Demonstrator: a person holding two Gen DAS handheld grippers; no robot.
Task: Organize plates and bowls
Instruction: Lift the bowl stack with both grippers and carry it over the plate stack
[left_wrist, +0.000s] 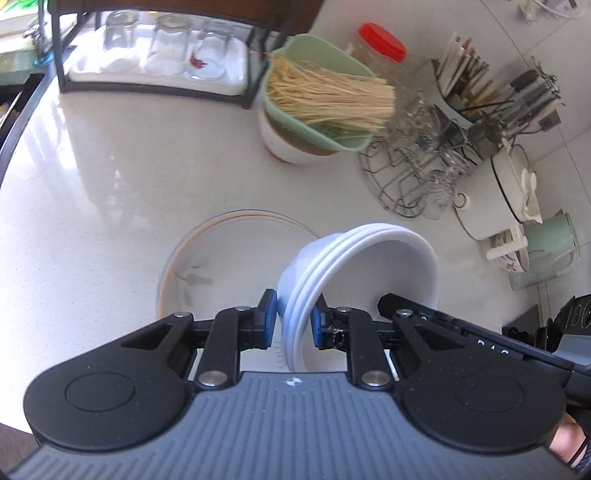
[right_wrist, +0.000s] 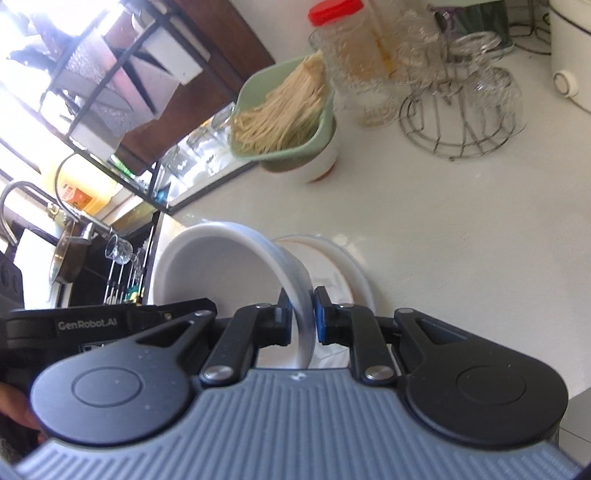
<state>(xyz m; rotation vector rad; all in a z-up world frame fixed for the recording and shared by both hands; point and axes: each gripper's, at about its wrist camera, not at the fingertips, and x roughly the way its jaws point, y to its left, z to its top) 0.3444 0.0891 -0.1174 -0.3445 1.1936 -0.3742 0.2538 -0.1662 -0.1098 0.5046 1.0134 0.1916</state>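
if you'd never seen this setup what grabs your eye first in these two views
First, the stack of white bowls held tilted above the pale counter, with the left claw clamped on one side of its rim and the right claw on the other. Just behind it lies a plate with an orange rim, flat on the counter. Farther back, a green basket of dry noodles sits on a white bowl, beside a red-lidded jar.

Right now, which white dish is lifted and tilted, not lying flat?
The stack of white bowls, clamped at its rim by both tongs; the orange-rimmed plate lies flat on the counter.
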